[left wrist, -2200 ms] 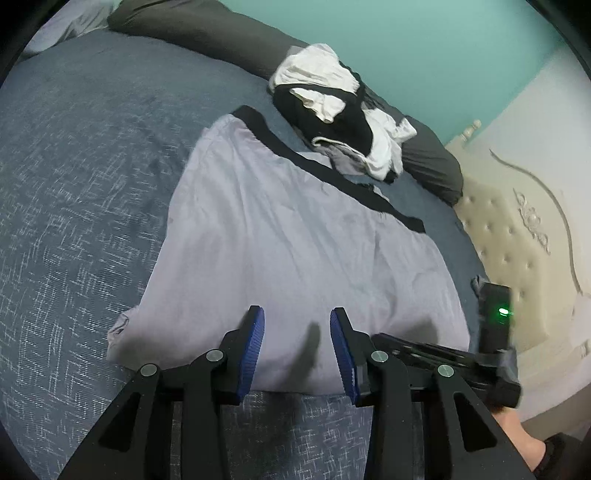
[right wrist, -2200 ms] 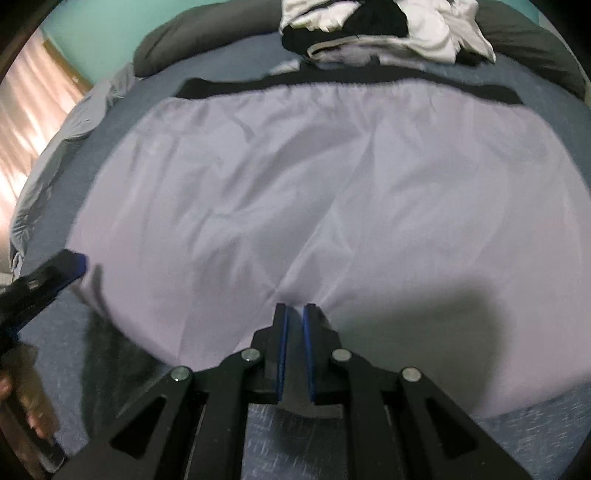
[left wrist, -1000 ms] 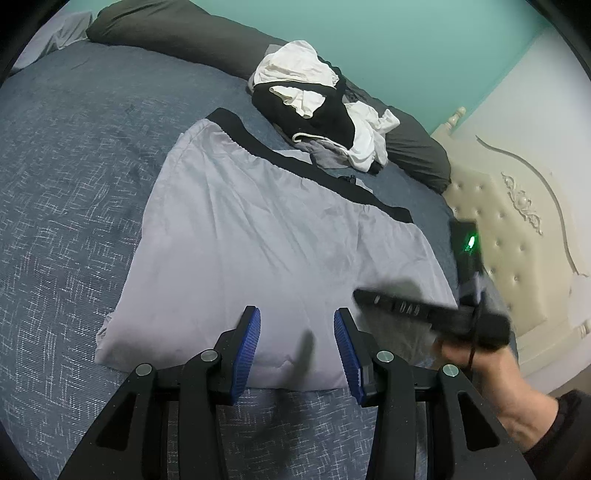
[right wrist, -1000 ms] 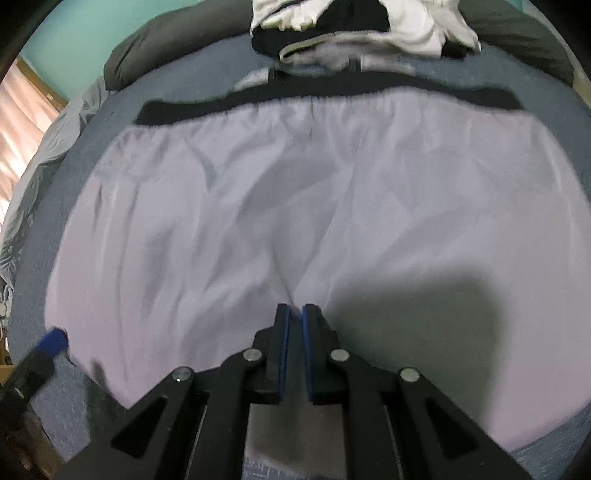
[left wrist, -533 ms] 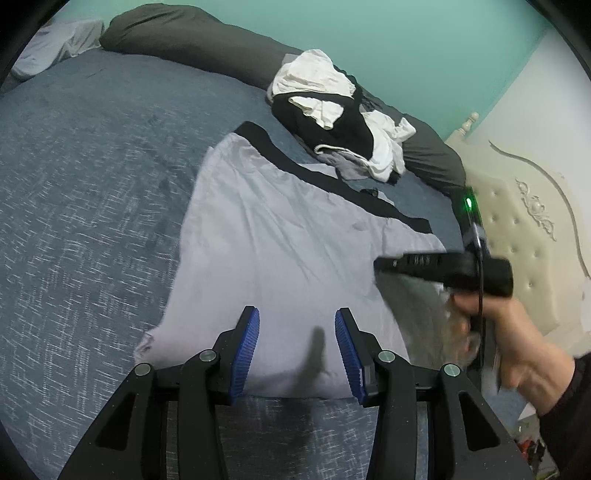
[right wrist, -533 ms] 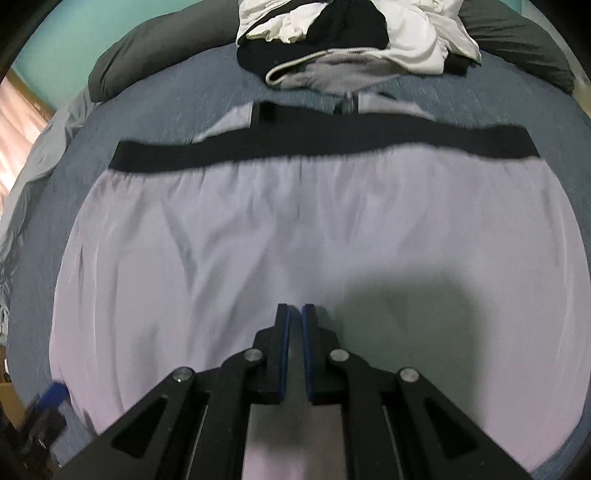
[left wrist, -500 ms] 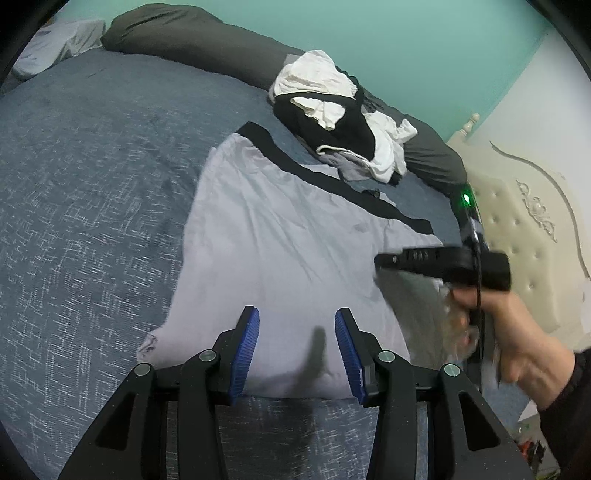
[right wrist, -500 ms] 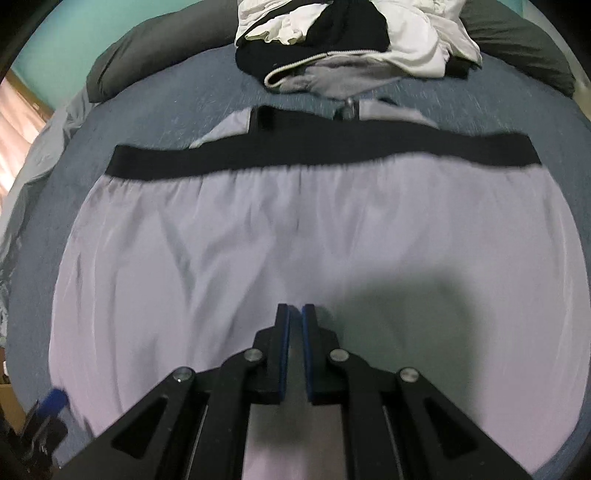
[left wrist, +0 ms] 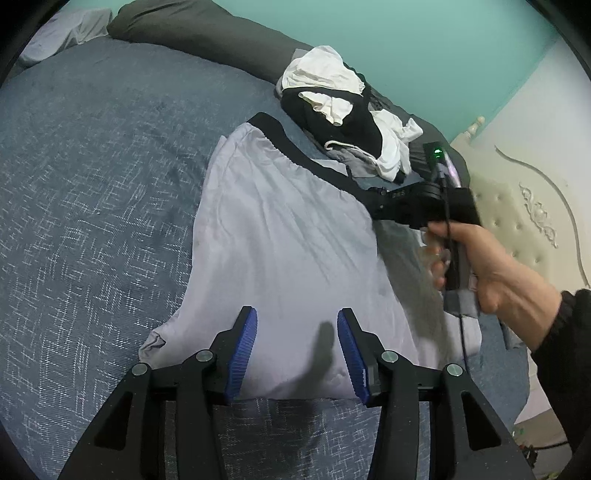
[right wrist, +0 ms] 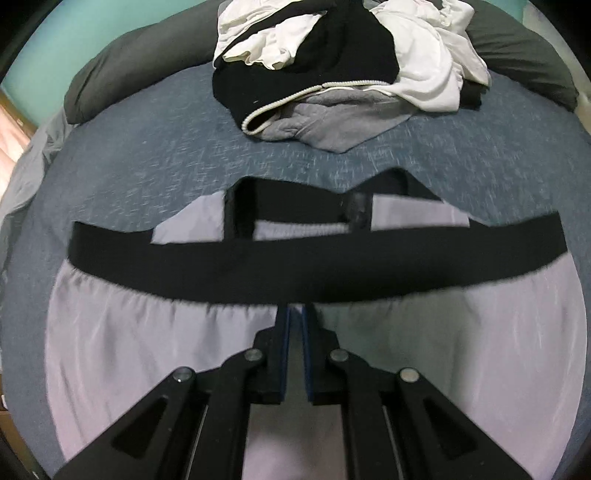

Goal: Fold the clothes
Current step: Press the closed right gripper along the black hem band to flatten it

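A lilac skirt (left wrist: 288, 236) with a black waistband (right wrist: 295, 262) lies flat on the blue-grey bed (left wrist: 92, 184). My left gripper (left wrist: 293, 339) is open and empty, just above the skirt's near hem. My right gripper (right wrist: 294, 314) is shut with nothing between its pads, low over the skirt just short of the waistband. In the left wrist view a hand holds the right gripper (left wrist: 417, 203) over the skirt's far right side. In the right wrist view black straps (right wrist: 317, 195) lie beyond the waistband.
A pile of white, black and grey clothes (left wrist: 343, 122) lies behind the skirt, also in the right wrist view (right wrist: 332, 66). A dark grey bolster (left wrist: 207, 33) runs along the teal wall. A cream tufted headboard (left wrist: 524, 206) stands at the right.
My right gripper has moved forward across the skirt from its hem to near the waistband, staying shut. My left gripper stays open near the hem.
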Available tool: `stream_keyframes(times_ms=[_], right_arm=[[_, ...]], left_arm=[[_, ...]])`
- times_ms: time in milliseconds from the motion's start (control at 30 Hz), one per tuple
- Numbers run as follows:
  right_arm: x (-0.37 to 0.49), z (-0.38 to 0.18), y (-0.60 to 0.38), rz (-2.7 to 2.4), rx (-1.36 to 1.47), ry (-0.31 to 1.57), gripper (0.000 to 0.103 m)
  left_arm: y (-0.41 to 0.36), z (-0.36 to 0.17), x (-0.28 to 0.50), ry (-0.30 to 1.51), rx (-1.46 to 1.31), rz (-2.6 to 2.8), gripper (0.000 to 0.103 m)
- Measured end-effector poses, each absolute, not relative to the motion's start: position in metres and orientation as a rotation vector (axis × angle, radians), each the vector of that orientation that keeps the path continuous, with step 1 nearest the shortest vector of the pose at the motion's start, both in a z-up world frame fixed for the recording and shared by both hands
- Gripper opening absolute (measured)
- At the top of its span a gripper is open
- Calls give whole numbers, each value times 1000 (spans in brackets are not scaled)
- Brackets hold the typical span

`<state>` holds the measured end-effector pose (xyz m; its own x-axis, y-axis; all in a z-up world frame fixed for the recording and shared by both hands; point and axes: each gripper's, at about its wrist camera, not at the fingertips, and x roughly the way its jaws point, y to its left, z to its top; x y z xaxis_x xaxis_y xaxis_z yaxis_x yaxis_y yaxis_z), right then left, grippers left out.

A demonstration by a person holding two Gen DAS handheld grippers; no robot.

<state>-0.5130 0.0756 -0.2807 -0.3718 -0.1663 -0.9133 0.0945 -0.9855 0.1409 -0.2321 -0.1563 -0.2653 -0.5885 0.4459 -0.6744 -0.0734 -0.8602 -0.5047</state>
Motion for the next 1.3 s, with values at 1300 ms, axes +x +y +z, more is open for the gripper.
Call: stream_keyframes(times_ms=[1300], right_arm=[[-288,-265,91,-2360,1681,-104,6]], left_arm=[[-156,-256,-228,-603,-1208,2494,51]])
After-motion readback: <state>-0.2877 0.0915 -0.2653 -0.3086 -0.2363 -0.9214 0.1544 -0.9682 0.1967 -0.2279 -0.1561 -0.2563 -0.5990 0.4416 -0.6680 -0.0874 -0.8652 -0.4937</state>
